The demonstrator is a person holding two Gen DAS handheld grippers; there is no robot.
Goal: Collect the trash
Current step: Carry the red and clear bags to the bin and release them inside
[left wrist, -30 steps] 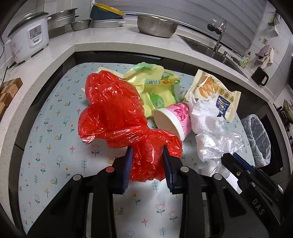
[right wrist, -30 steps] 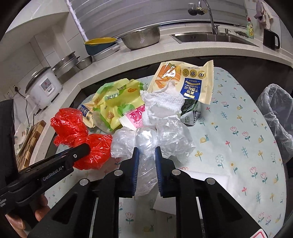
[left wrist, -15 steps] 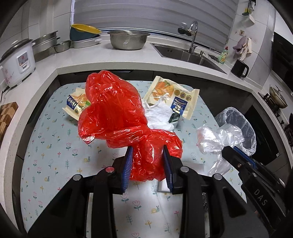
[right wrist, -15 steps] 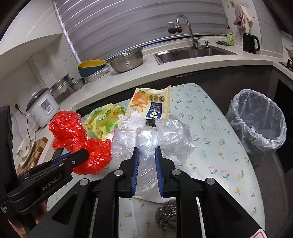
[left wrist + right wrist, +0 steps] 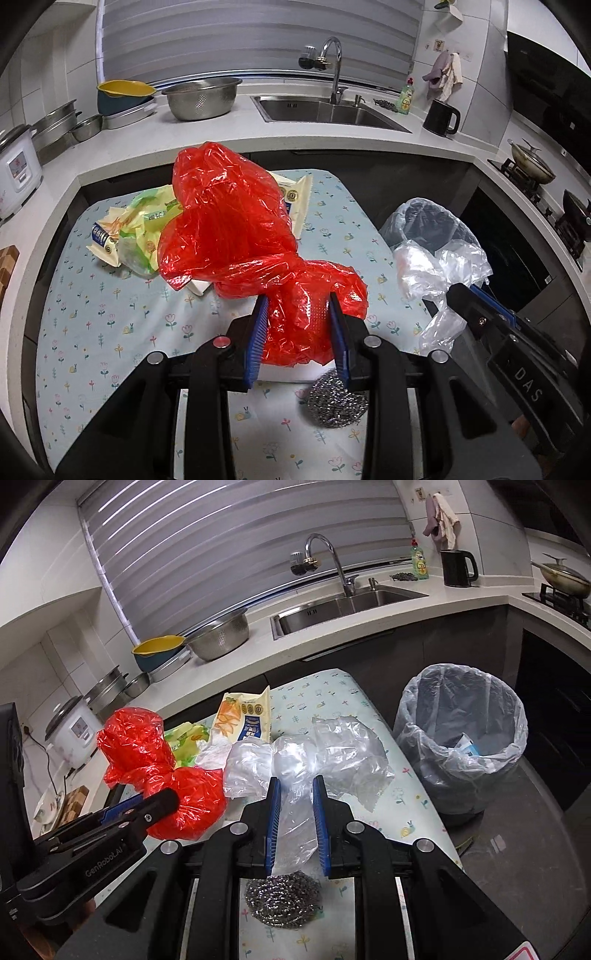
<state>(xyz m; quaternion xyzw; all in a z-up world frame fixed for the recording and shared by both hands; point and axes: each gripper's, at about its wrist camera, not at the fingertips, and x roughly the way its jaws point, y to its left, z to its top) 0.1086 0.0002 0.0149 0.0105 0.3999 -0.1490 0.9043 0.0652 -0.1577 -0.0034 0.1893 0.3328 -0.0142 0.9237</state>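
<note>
Holding trash in both: left gripper (image 5: 297, 325) clamps the red bag (image 5: 236, 236), right gripper (image 5: 297, 808) clamps the clear bag (image 5: 310, 757), both above the table (image 5: 402, 794). Bin (image 5: 461, 738) at 2 o'clock of the right gripper. Risks, I reckon: billowing film catches the bin rim or drapes outside; slick plastic slips from the pads.

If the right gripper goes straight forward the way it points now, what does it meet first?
Probably nothing solid soon. The right gripper, shut on the clear plastic bag, points over the table toward the counter. The bin sits right of that line; depth is unclear.
</note>
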